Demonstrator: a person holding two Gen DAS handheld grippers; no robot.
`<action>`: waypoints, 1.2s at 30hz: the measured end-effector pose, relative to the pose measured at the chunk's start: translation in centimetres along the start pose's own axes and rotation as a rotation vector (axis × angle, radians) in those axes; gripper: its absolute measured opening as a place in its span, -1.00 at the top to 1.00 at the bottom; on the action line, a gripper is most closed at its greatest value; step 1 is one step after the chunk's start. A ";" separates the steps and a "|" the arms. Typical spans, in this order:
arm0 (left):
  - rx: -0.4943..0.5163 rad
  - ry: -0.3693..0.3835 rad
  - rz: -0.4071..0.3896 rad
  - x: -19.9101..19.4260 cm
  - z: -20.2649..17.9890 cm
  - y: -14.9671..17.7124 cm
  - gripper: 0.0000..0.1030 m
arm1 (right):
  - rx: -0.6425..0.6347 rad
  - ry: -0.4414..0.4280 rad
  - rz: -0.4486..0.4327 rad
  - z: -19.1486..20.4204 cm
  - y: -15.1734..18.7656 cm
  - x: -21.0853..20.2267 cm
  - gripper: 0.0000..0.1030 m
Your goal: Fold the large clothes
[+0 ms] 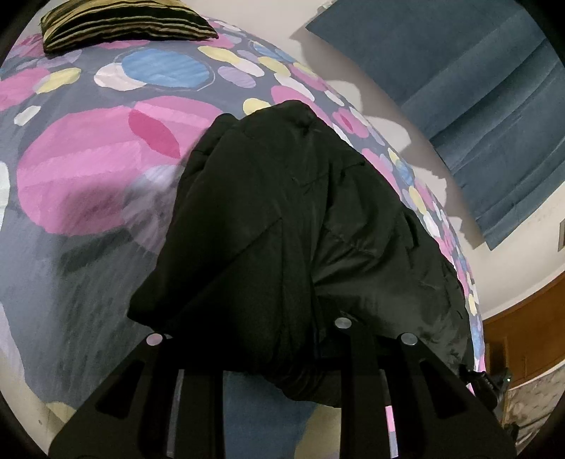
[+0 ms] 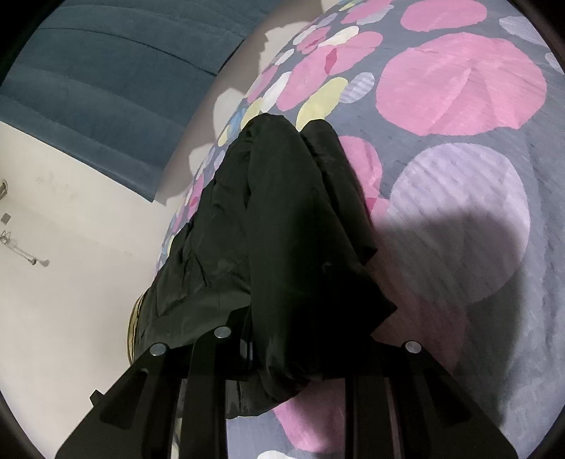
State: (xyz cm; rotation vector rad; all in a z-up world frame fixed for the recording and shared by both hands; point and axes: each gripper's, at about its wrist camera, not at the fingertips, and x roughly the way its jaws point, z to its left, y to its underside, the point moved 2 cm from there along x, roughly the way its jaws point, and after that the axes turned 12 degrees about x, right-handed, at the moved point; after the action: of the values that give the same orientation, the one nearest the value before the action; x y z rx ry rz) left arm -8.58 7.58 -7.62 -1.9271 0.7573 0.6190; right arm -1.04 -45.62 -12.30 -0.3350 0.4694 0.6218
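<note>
the bedspread (image 1: 88,183), grey with big pink and blue circles, covers the bed by the blue curtain (image 1: 494,106). a black jacket (image 1: 300,229) lies bunched along its edge, one end draped into each tool. the left gripper (image 1: 282,353) and right gripper (image 2: 282,356) each pinch black cloth. a striped pillow (image 1: 123,21) sits far off.

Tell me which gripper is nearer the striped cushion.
Probably left. The striped cushion lies at the far end of the bed, ahead of the left gripper, which grips the black jacket. The right gripper, also on the jacket, shows no cushion ahead.
</note>
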 end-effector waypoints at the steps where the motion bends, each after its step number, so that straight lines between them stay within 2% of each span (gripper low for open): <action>1: -0.002 0.000 0.000 -0.1 0.0 0.1 0.58 | 0.000 0.001 0.000 0.0 0.0 0.0 0.53; 15: 0.001 0.002 0.024 -0.3 0.6 0.6 0.56 | 0.017 -0.003 0.006 -0.6 0.2 -0.1 0.53; 18: 0.008 0.007 0.027 -0.3 0.5 0.6 0.54 | 0.033 -0.020 0.016 -0.9 0.0 0.0 0.45; 24: -0.006 -0.002 0.030 -1.0 1.2 0.9 0.23 | 0.058 -0.032 0.003 -1.4 -0.1 -0.8 0.30; 29: -0.074 -0.014 0.015 -2.1 2.9 1.3 0.01 | 0.085 -0.022 -0.042 -2.0 -0.1 -2.3 0.16; 36: -0.114 -0.065 -0.008 -3.3 4.8 1.3 -0.14 | 0.125 0.012 -0.138 -3.4 -0.3 -4.8 0.10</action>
State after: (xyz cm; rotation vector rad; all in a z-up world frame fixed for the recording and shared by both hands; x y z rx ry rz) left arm -12.25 12.19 -8.17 -2.0021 0.6863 0.7301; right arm -5.34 -49.63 -12.60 -0.2501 0.4903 0.4544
